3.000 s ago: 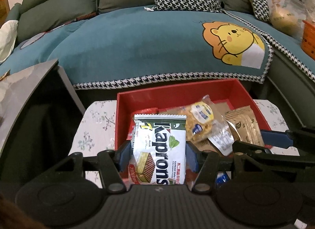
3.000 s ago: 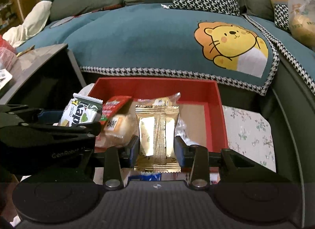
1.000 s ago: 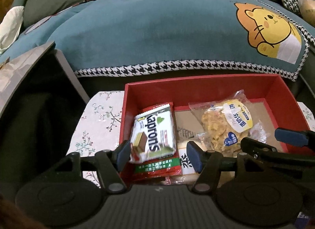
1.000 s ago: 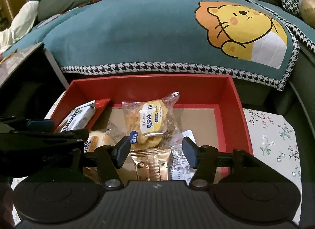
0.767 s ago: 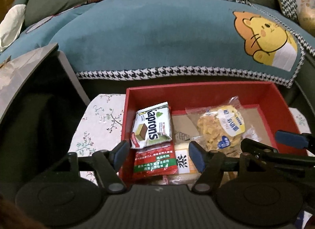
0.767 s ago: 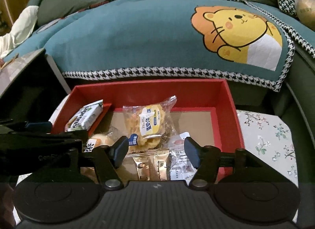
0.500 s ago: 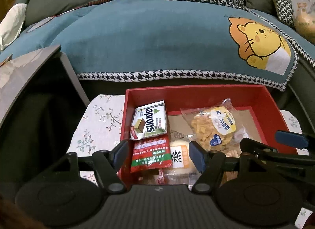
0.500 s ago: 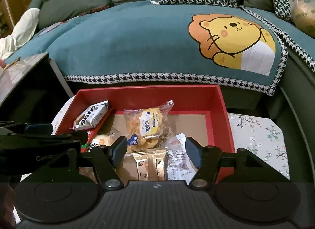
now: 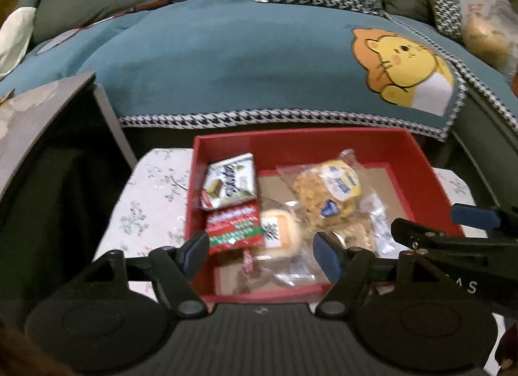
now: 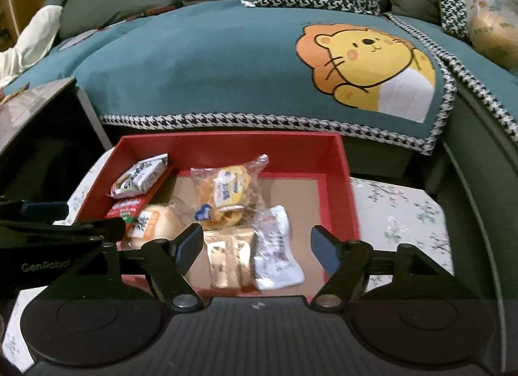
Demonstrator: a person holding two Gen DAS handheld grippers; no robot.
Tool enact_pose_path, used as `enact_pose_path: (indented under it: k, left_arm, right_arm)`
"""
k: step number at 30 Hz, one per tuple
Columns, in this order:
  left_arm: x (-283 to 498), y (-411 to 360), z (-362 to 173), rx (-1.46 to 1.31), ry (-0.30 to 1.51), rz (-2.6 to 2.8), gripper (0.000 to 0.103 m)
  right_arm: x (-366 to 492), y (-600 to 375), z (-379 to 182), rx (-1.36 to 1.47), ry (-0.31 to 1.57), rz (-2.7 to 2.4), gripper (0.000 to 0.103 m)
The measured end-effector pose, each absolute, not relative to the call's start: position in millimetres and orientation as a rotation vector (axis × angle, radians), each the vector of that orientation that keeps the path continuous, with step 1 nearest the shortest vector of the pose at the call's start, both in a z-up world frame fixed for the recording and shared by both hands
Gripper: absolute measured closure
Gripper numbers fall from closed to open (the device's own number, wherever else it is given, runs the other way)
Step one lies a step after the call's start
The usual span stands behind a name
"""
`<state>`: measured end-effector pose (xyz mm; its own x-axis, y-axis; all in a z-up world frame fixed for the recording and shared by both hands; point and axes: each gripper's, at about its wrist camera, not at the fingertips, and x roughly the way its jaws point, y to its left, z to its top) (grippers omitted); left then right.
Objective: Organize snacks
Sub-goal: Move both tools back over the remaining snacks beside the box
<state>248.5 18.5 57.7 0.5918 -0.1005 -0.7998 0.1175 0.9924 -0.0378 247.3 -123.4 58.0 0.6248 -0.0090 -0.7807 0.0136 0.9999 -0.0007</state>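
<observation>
A red box (image 9: 301, 146) (image 10: 340, 169) on a floral cloth holds several snacks. A white and green wafer pack (image 9: 231, 180) (image 10: 140, 175) leans at its left wall, above a red packet (image 9: 234, 227). A clear bag of yellow crisps (image 9: 327, 191) (image 10: 226, 191) lies mid-box, beside a wrapped bun (image 9: 278, 233) (image 10: 152, 222). A gold sachet (image 10: 228, 256) and a white pouch (image 10: 276, 253) lie near the front. My left gripper (image 9: 260, 251) hangs above the box's front left, jaws opening and empty. My right gripper (image 10: 257, 245) hovers over the gold sachet, jaws opening and empty.
A teal sofa cover with a lion picture (image 10: 365, 65) lies behind the box. A dark cabinet (image 9: 48, 149) stands to the left. The floral cloth (image 10: 398, 211) shows on both sides of the box. A plastic bag (image 10: 492, 20) rests on the sofa at far right.
Both grippers let go of their packs, the wafer pack and the gold sachet, which now lie in the box. Both have pulled back and up with jaws spreading wider.
</observation>
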Motion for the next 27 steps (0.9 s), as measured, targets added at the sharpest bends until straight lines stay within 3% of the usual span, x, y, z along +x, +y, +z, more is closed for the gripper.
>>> enact_pose_path:
  k: [16,27]
  left_arm:
    - [194.6,-30.1,33.9,0.042,1.025,-0.300,0.004]
    - [192.6,-42.3,28.5,0.056,1.040,-0.333,0.004]
  right_arm:
    - [176.3,-179.7,40.1,0.001,1.016,-0.138,0.020]
    - [176.2,-203.3,-1.4,0.079,1.086,0.021,0.015]
